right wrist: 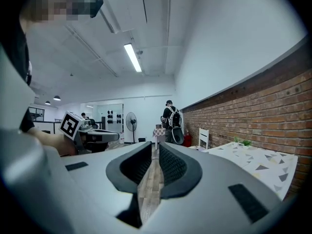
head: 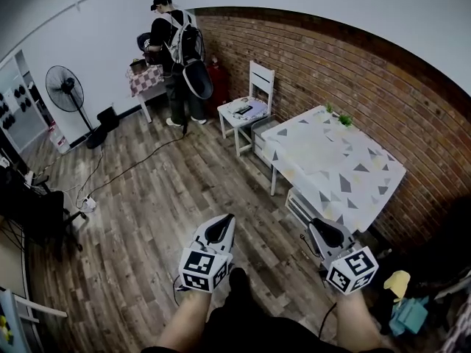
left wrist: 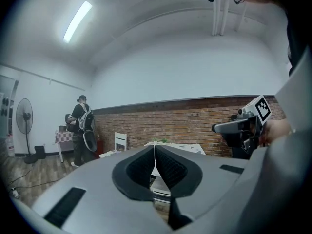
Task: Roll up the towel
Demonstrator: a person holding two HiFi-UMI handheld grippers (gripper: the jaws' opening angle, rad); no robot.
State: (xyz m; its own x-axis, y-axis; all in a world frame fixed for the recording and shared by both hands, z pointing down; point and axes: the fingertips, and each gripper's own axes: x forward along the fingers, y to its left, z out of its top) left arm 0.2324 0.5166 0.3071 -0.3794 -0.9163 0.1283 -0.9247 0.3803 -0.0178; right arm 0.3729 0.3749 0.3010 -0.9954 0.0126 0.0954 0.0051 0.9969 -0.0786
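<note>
- One pale patch (head: 318, 158) on the table (head: 383, 175), ahead and to the right of both grippers and well apart from them; perhaps the towel, too faint to say.
- Left gripper (left wrist: 154, 146): jaws pressed together, tips meeting, nothing between.
- Right gripper (right wrist: 156, 146): jaws slightly apart with a narrow gap, only wooden floor (head: 169, 197) seen through it, nothing held.
- Both side by side above the floor, pointing roughly level into the room, with the table's near corner just ahead of the right one.
- Small green plant (head: 344, 120) at the table's far edge, against the brick wall (head: 331, 72) to the right of the grippers.
- White chair (head: 250, 98) beyond the table along the same wall, with small items on the seat.
- Far ahead, a person (head: 175, 57) with a backpack, turned away from the grippers, at a small table with a checked cloth (head: 143, 79).
- Standing fan (head: 65, 87) far ahead and to the left of the left gripper.
</note>
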